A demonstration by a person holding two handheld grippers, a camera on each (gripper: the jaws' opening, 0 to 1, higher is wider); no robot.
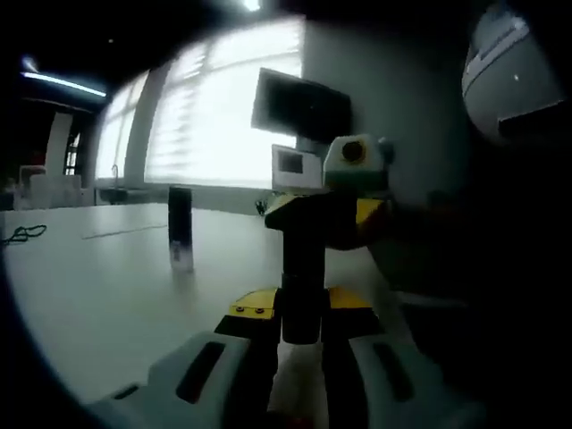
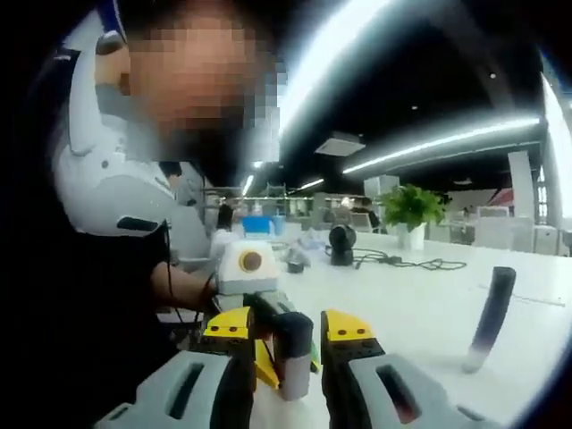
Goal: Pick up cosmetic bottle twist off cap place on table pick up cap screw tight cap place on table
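The long white table (image 1: 89, 286) carries the whole job, its broad top left bare near the work so that parts can be set down upright. The person in the grey and black sleeve (image 2: 98, 197) stands close against its edge, bringing both tools together just above the surface.

The right gripper (image 2: 288, 331), yellow-tipped with grey jaws, is clamped on a short dark cylinder with a pale lower end (image 2: 293, 356), holding it upright. The left gripper (image 1: 301, 308) meets it head-on from the opposite side, its jaws standing close on either flank of the same dark piece. The gloom there stops me telling whether they actually pinch it. Facing each other like this suits twisting, one tool steadying while the other turns. I take this piece for the cosmetic bottle with its cap, at the twisting step, though no seam can be made out.

A tall dark tube with a clear base (image 1: 180, 228) stands alone on the table, well apart, out of the hands' way.
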